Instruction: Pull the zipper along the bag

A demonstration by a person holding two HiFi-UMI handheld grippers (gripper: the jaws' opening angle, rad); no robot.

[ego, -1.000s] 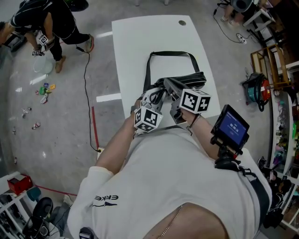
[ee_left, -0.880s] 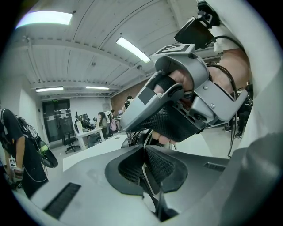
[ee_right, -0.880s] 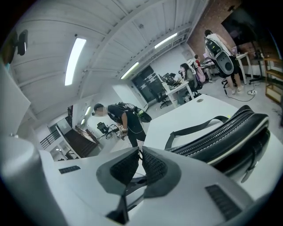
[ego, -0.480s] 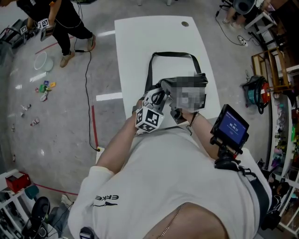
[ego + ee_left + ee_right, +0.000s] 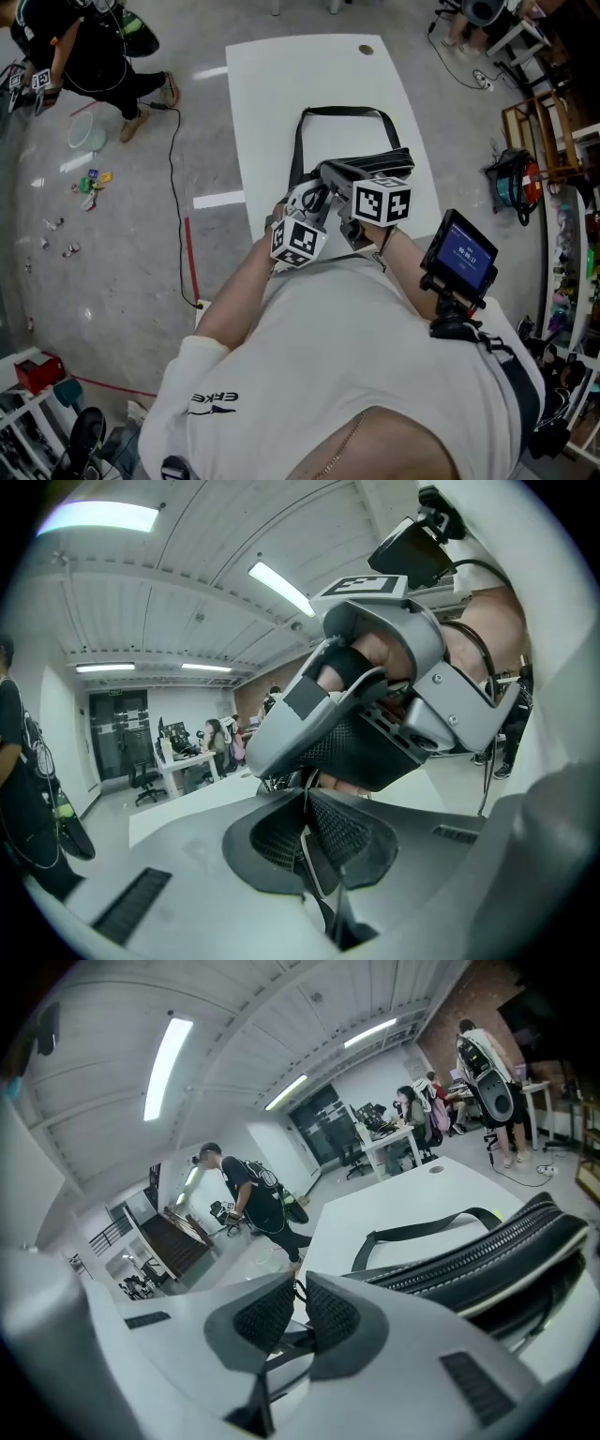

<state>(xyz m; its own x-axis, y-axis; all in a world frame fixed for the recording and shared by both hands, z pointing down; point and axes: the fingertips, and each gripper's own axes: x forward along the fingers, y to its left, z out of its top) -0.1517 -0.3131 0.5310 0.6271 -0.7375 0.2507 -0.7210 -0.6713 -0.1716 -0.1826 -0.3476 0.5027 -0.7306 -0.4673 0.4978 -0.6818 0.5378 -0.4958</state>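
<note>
Two pinches at the near end of the bag (image 5: 487,1255): my left gripper (image 5: 306,829) clamps its fabric as anchor, my right gripper (image 5: 298,1305) nips the zipper pull (image 5: 299,1288) for dragging.

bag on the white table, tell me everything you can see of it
The bag is black and soft-looking and lies on its side on the white table, at the person's end. A ribbed zipper with pale stitching runs along its upper edge. Its long black strap loops out across the table. The right tool pinches a small dark loop, apparently the zipper pull. The left tool is closed on a thin strip, seemingly part of the bag.
</note>
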